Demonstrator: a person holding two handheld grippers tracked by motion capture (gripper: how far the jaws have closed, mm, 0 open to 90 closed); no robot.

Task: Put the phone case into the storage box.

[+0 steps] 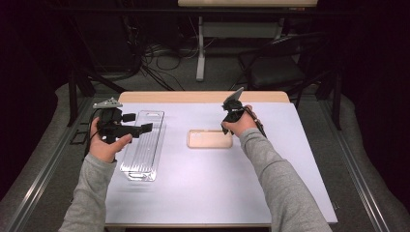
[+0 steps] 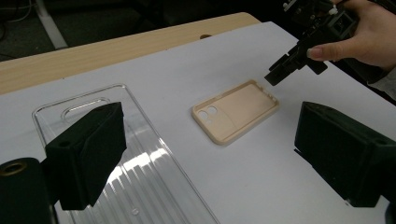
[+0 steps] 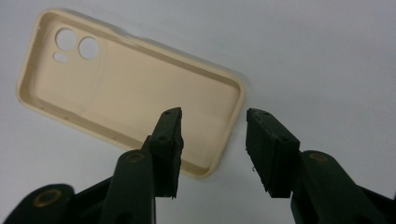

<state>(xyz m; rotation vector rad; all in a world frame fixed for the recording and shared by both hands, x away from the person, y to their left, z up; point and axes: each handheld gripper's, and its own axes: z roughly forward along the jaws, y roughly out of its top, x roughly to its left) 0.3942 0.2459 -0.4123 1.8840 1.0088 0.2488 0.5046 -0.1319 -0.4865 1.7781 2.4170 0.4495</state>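
Observation:
A beige phone case (image 1: 210, 138) (image 2: 236, 111) (image 3: 126, 88) lies hollow side up in the middle of the white table, camera holes toward the left. My right gripper (image 1: 226, 128) (image 2: 280, 72) (image 3: 212, 121) points down at its right end, open. One jaw hangs over the case's inside and the other just outside the end wall; I cannot tell if they touch it. My left gripper (image 1: 139, 122) (image 2: 210, 158) hovers open over a clear ribbed plastic tray (image 1: 142, 145) (image 2: 140, 182), with nothing between its jaws.
The white table top (image 1: 217, 193) has a wooden strip (image 1: 203, 96) along its far edge. Beyond it stand a dark chair (image 1: 275, 67), a desk leg (image 1: 200, 48) and loose cables on the floor.

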